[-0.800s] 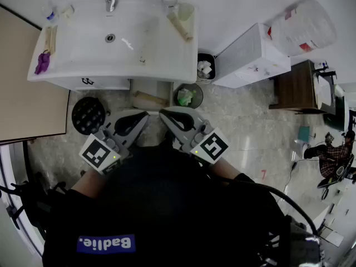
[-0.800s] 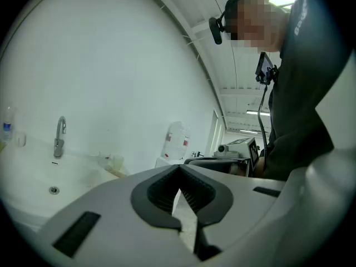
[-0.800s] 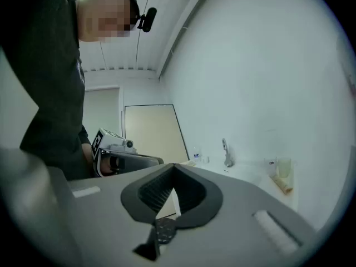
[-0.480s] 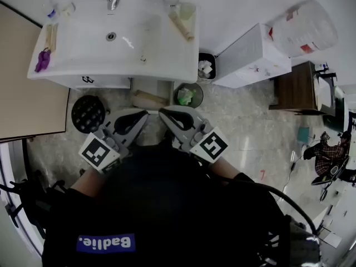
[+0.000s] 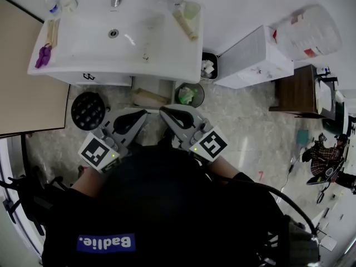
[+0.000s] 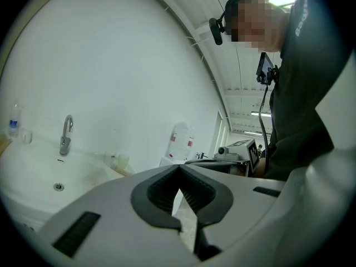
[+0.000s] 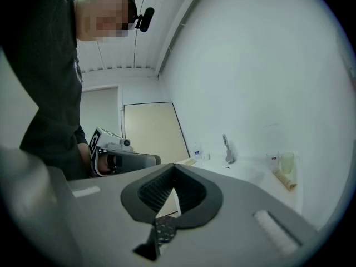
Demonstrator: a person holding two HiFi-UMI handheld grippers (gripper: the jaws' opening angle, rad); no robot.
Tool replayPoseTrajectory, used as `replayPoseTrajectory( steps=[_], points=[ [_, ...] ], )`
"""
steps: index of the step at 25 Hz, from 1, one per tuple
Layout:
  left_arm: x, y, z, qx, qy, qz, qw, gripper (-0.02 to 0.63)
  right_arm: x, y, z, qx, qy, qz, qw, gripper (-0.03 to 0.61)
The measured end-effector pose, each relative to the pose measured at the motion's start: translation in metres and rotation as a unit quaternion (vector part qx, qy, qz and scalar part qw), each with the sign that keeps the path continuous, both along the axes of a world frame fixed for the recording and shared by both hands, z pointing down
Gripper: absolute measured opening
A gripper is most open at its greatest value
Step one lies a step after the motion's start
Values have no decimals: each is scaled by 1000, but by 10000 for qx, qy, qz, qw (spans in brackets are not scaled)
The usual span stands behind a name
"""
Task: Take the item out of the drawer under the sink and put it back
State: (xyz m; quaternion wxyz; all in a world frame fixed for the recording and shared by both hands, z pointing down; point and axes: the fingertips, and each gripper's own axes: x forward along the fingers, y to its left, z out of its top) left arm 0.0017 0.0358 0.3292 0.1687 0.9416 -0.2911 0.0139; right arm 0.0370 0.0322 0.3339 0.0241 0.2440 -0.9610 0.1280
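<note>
Left gripper (image 5: 142,114) and right gripper (image 5: 164,112) are held clenched, empty, side by side below the sink (image 5: 167,60), likely staged for approach. Drawer (image 5: 105,82) is seen shut; item is not seen.

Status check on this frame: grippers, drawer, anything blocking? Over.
Both shut and empty: left gripper, right gripper, side by side before the sink. Drawer front looks closed; item not seen. Small bin on floor ahead of right gripper.
</note>
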Motion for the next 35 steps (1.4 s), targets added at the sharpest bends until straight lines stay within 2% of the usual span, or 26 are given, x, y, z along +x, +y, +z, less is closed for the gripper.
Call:
replayPoseTrajectory(
  steps=[6, 17, 35],
  points=[
    [-12, -9, 1, 54, 62, -208, 9998, 5, -9, -6, 10, -10, 83, -106, 9999, 2],
    [-24, -10, 10, -82, 64, -320, 9994, 5, -23, -17, 37, -51, 386, -281, 9988, 3],
    [-36, -13, 17, -58, -45, -274, 9996, 5, -45, -34, 120, -275, 1164, -615, 9909, 14]
  ],
)
